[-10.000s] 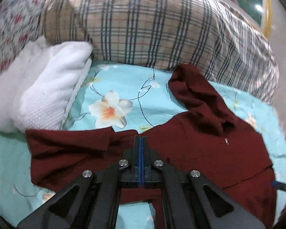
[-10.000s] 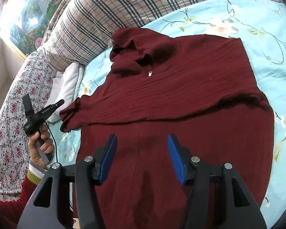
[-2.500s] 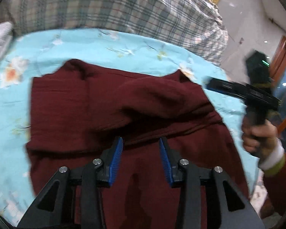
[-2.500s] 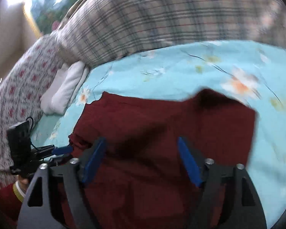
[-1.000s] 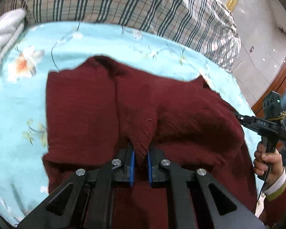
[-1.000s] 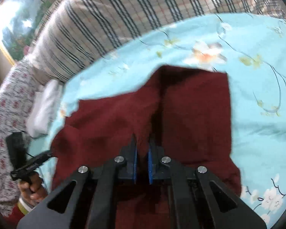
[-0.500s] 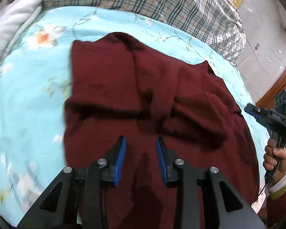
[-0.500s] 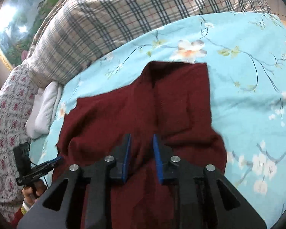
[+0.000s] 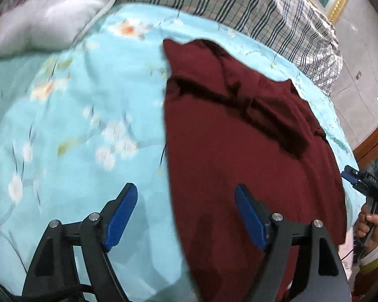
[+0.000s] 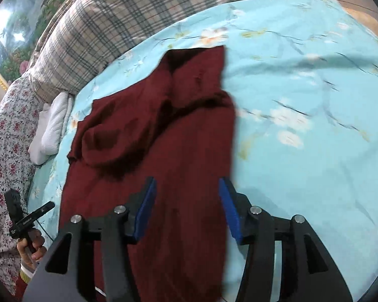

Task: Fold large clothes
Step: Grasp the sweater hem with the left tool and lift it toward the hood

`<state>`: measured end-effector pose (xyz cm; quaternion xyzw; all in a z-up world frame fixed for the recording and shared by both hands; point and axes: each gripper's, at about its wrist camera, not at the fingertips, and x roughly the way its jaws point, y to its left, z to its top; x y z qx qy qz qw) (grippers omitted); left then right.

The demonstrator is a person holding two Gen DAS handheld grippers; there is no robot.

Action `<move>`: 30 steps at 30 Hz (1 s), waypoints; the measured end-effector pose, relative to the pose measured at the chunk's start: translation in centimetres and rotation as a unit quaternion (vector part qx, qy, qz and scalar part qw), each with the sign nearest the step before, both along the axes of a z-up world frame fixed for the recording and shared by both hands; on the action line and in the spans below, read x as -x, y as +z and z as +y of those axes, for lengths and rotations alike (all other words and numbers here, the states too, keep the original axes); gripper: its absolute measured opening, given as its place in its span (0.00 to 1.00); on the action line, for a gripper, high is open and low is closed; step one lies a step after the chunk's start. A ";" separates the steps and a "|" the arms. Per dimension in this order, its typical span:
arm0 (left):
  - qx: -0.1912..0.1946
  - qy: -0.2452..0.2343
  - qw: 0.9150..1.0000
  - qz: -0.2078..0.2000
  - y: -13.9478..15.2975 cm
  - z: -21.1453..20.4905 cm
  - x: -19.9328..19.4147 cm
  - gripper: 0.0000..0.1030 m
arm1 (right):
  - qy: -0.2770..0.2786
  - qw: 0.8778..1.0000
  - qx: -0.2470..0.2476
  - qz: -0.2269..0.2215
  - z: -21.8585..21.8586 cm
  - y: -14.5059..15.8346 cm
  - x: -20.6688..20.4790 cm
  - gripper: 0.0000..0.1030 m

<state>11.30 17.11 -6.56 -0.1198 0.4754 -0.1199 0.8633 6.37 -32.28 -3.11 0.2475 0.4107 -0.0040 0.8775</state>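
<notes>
Dark maroon knit sweater [image 9: 239,151] is lying on the light blue floral bedsheet [image 9: 75,125], folded into a long narrow strip that runs from the near edge of the bed up toward the plaid-covered pillow [image 9: 239,5] at the far edge. There's a bunched, shadowed fold across its upper part.

The left gripper [image 9: 186,216] has its blue-padded jaws spreading apart right now, nothing caught between them. It sits over the sweater's left edge, one pad above bare sheet, the other above the knit.

The right gripper [image 10: 186,209] is also opening, not as wide, empty too, above the strip's right edge.

A white folded towel [image 10: 50,128] sits by the bed's far left corner, well apart from the sweater.
</notes>
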 end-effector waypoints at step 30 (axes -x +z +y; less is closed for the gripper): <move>0.160 -0.090 0.983 0.028 -3.3 -2.5 7.0 0.29 | 0.127 0.982 -0.130 -0.042 4.6 -4.4 7.2 0.51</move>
